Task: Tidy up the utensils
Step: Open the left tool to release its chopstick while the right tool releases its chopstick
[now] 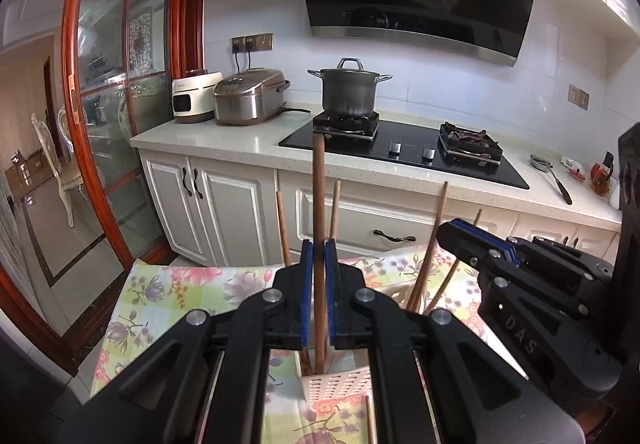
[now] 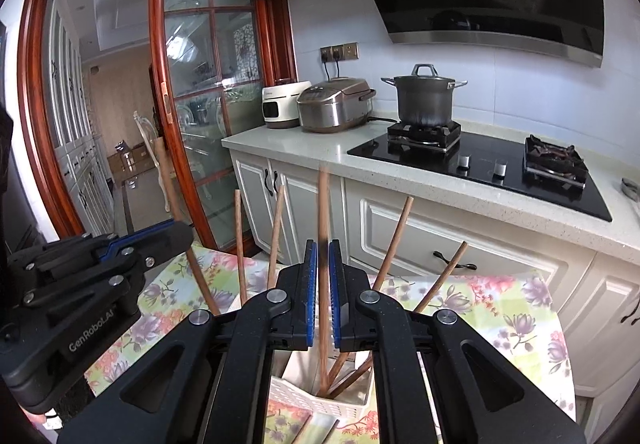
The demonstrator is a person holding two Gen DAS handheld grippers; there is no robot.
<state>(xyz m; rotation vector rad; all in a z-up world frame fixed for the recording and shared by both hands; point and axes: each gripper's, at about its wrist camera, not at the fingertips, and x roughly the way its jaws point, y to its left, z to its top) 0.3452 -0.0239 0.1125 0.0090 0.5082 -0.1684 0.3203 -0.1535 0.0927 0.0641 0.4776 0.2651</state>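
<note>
A white slotted utensil holder stands on a floral tablecloth; it also shows in the right wrist view. Several brown wooden chopsticks stand in it, leaning apart. My left gripper is shut on one upright chopstick whose lower end is inside the holder. My right gripper is closed around another upright chopstick, blurred, its lower end in the holder. The grippers are side by side above the holder.
A loose chopstick lies on the cloth near the holder. Beyond the table are white cabinets, a counter with two rice cookers, a pot on a black hob, and a glass sliding door at left.
</note>
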